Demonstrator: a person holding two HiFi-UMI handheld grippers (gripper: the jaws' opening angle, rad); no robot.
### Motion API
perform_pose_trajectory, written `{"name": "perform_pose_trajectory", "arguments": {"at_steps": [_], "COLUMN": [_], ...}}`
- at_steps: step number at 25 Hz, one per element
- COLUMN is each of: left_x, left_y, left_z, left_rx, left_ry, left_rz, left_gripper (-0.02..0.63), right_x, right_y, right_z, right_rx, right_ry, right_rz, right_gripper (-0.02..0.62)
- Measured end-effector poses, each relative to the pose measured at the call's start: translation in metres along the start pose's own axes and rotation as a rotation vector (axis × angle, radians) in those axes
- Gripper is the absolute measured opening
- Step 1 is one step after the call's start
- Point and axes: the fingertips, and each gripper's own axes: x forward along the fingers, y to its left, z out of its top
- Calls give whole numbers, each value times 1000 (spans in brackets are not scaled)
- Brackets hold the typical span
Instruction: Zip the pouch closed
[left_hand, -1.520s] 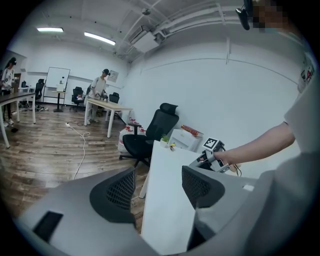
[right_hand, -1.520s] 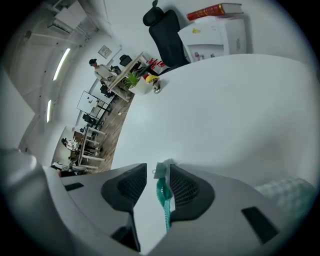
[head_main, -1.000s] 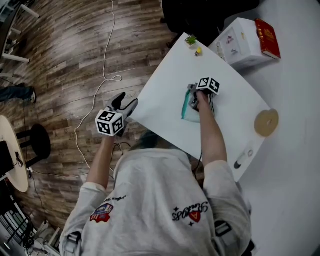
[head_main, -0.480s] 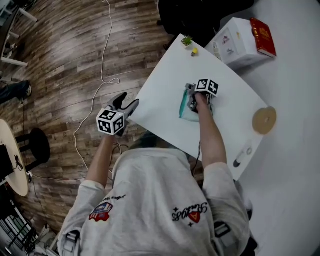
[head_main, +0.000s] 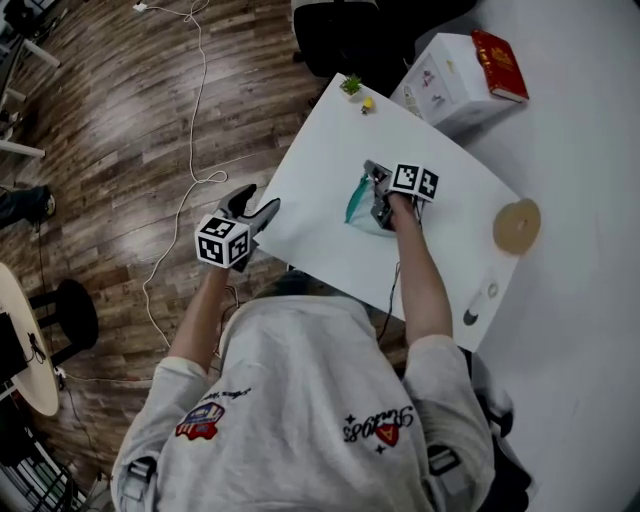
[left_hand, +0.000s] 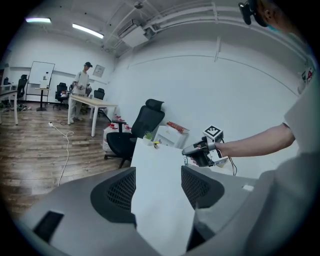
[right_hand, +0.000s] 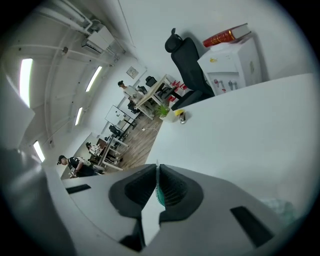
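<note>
A clear pouch with a teal zip edge (head_main: 357, 204) hangs partly lifted over the white table (head_main: 320, 160). My right gripper (head_main: 376, 183) has just been closing its jaws, and they are shut on that teal edge (right_hand: 160, 191), which shows as a thin strip pinched between the pads. The same gripper (left_hand: 193, 154) appears from the side in the left gripper view. My left gripper (head_main: 256, 208) is held beyond the table's left edge, above the wooden floor. Its jaws stand wide apart with nothing between them (left_hand: 157, 186), and they face the table's near corner.
A white box (head_main: 440, 85) with a red book (head_main: 497, 62) on top stands at the table's far side. Near it are a small plant (head_main: 351, 85) and a yellow item (head_main: 368, 103). A wooden ring (head_main: 516, 225) lies to the right. A black chair (head_main: 335, 35) and a floor cable (head_main: 190, 150) lie beyond.
My right gripper has risen and taken the pouch's teal edge up with it. My left gripper has drifted a little closer to the table edge.
</note>
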Motion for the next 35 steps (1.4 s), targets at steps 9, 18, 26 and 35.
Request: {"name": "perform_pose_trajectory", "arguments": {"at_steps": [9,18,26,35], "left_x": [14,31,31,33], "left_y": [-30,-72,-112,-140], "left_z": [22,51,82,106], "left_rx": [59,131,192,256], "left_ry": [-25,-56,-124,-160], "left_rz": [-81,-173,-234,-290], "left_gripper": [278,270,261,258], "right_x": [-61,-130,-187,-215], "right_y": [45,100,131,151], "right_z": [21,53,71,75], "right_rx": [-124,-213,-254,-287], "right_ry": [-139,-301,-441,-479], "right_rz": [89,189,251,262], "right_gripper": [21,21,21,21]}}
